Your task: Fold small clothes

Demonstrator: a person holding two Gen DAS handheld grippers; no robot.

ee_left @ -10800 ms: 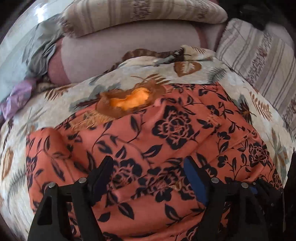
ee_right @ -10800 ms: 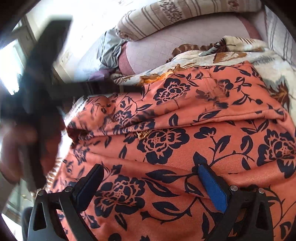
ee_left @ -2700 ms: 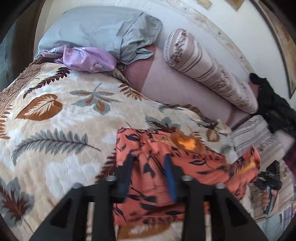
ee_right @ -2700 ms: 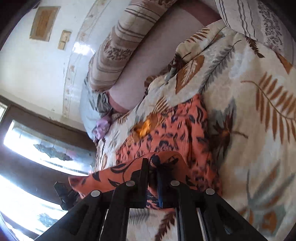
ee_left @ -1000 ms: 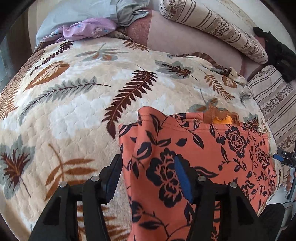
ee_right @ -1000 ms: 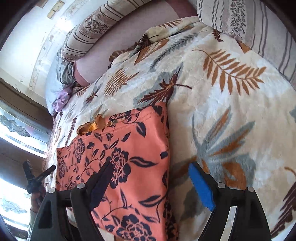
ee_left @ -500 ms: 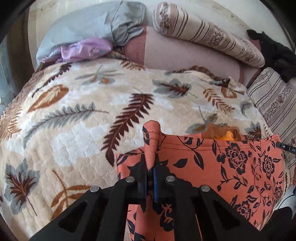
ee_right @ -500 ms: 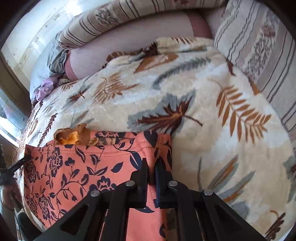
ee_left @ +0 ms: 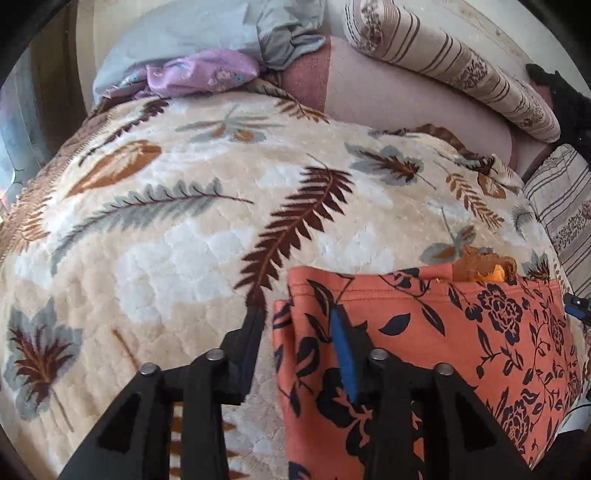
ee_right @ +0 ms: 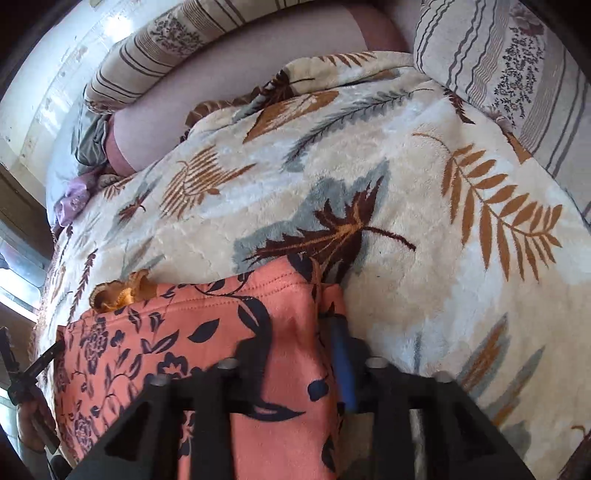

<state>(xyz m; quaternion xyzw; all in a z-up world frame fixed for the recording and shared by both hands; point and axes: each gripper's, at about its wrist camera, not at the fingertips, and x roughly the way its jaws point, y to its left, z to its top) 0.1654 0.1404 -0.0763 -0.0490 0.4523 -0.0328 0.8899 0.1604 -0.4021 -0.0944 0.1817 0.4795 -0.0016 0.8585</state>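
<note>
An orange garment with dark flowers (ee_left: pixel 461 332) lies flat on the leaf-patterned blanket (ee_left: pixel 184 240), with an orange frill (ee_left: pixel 484 267) at its far edge. My left gripper (ee_left: pixel 295 325) is open over the garment's near left corner, one finger on the blanket, the blue-padded one on the cloth. The garment also shows in the right wrist view (ee_right: pixel 184 339). My right gripper (ee_right: pixel 295 343) is open over its right corner, jaws parted with cloth between them.
Striped bolster (ee_left: pixel 443 62) and pink cushion (ee_left: pixel 406 99) lie at the back. A grey pillow (ee_left: pixel 203 29) and purple cloth (ee_left: pixel 199 72) sit back left. A striped pillow (ee_right: pixel 498 62) lies right. The other gripper shows at the left edge (ee_right: pixel 22 373).
Half a second ago both grippers were shut on the garment's corners. Now both have opened and let the cloth go; it lies flat on the blanket.
</note>
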